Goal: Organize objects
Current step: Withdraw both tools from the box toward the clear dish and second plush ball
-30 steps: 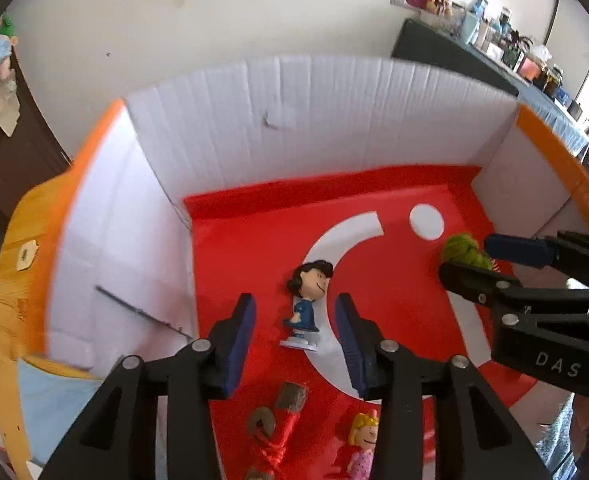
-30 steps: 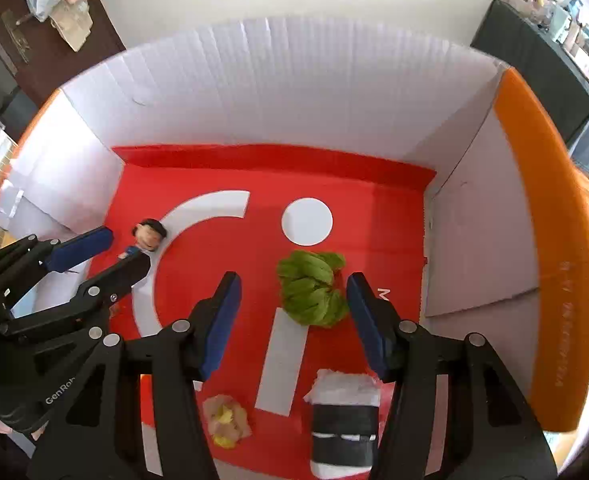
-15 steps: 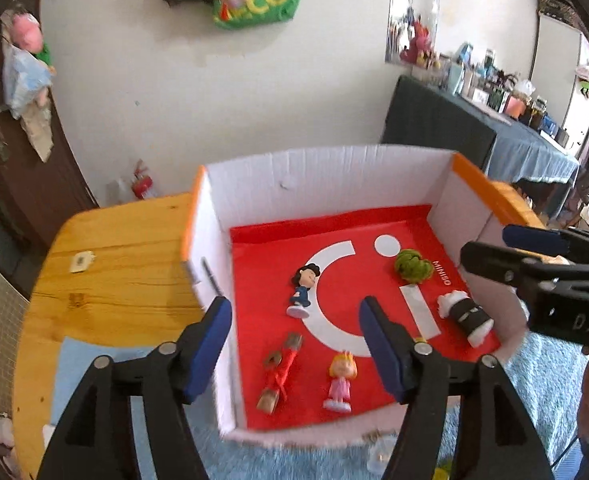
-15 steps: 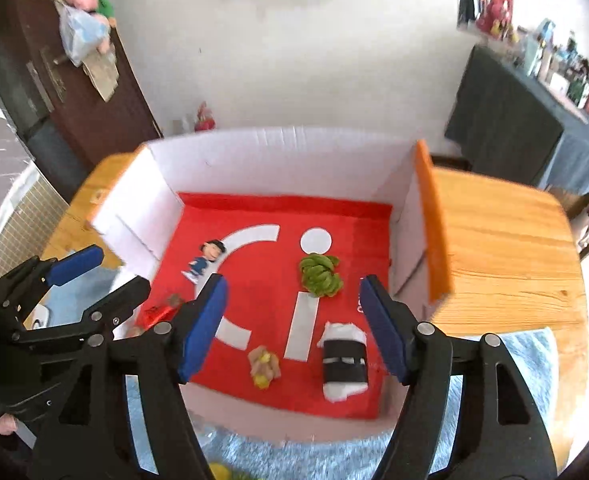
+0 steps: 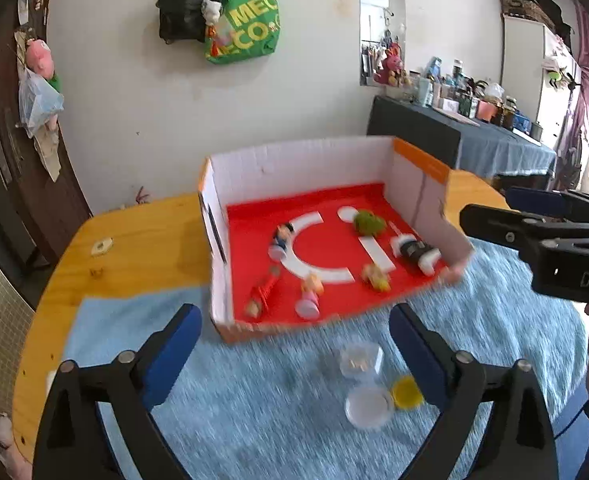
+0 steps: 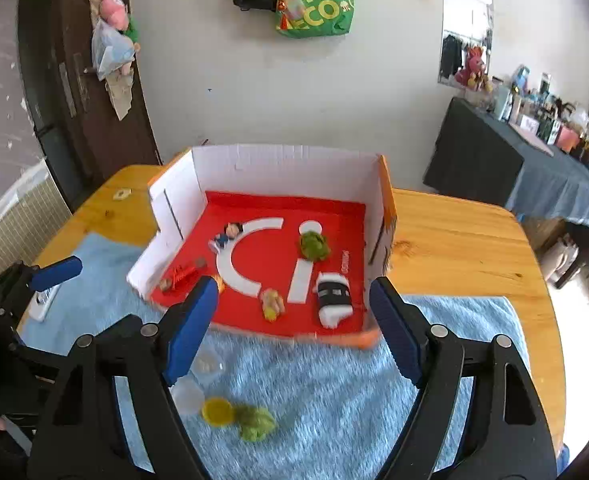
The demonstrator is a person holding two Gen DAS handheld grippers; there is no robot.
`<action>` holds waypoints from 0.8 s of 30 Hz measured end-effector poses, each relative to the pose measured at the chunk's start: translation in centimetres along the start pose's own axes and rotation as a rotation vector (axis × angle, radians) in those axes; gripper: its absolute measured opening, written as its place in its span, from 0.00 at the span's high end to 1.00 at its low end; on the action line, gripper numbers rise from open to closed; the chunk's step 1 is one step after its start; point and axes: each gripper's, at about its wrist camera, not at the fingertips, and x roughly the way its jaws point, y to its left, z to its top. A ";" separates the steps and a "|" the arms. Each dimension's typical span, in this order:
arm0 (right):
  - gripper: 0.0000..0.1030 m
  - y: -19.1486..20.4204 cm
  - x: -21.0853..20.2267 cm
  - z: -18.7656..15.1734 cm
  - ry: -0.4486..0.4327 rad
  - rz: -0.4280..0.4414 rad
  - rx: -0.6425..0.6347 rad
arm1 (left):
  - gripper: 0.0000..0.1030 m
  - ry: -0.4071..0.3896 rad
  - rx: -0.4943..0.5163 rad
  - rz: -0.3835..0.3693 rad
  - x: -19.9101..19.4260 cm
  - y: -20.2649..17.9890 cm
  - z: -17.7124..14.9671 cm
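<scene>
Both grippers have pulled well back and up out of the box since a second ago, and the whole table top shows now. Left gripper [image 5: 294, 356] hangs over the blue towel [image 5: 254, 400], fingers spread wide with nothing between them. Right gripper [image 6: 292, 324] sits the same way: fingers far apart, empty, hovering near the front edge of the box [image 6: 278, 160].

That box, white walls, orange outside, red floor with a big white letter mark, rests on the towel and the wooden table [image 6: 454, 240]. Inside it, a dark-haired figurine [image 5: 281, 238] lies on its side by the white curve. A green leafy toy [image 5: 368, 222] sits toward the back, beside the white dot. A black-and-white roll [image 6: 334, 294] lies near the right wall. A small yellowish piece [image 6: 272, 300] is just left of the roll. A blonde figurine [image 5: 310, 292] lies near the front edge, and a red toy [image 5: 262, 294] lies just to its left near the left wall.

Out on the towel in front of the box: a clear cup [image 5: 360, 358], a white lid [image 5: 368, 406] just below it, and a yellow cap [image 5: 406, 396] touching that lid. From the right wrist camera, a second green leafy toy [image 6: 256, 422] rests beside the yellow cap. Motion blur softens the towel and the box's front edge.
</scene>
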 end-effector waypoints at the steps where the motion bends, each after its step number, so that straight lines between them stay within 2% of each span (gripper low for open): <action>1: 0.23 0.1 -0.2 -0.6 -0.006 -0.003 -0.002 | 0.01 -0.014 -0.005 -0.009 -0.4 -0.2 -0.7; 4: 0.23 0.3 -0.2 -2.3 0.000 -0.003 0.005 | 0.00 -0.029 0.009 -0.014 -1.0 -0.6 -2.2; 7: 0.23 0.1 0.0 -3.8 0.018 0.019 0.024 | 0.00 -0.006 0.057 0.061 -0.9 -1.8 -3.5; 9: 0.23 0.0 0.3 -4.6 0.023 0.019 0.030 | 0.00 -0.017 0.077 0.094 -1.0 -2.4 -4.3; 13: 0.23 0.0 0.7 -6.1 0.022 -0.017 0.020 | 0.00 -0.058 0.047 0.084 -1.6 -2.3 -5.7; 19: 0.23 -0.1 0.8 -8.6 0.002 -0.029 0.032 | 0.00 -0.087 0.006 0.158 -1.2 -1.6 -6.9; 21: 0.23 -0.2 0.8 -9.5 -0.010 -0.021 0.044 | 0.00 -0.102 -0.014 0.148 -1.2 -1.3 -7.4; 24: 0.23 -0.3 1.1 -10.8 -0.018 -0.016 0.061 | 0.00 -0.065 -0.018 0.087 -0.6 -1.2 -8.0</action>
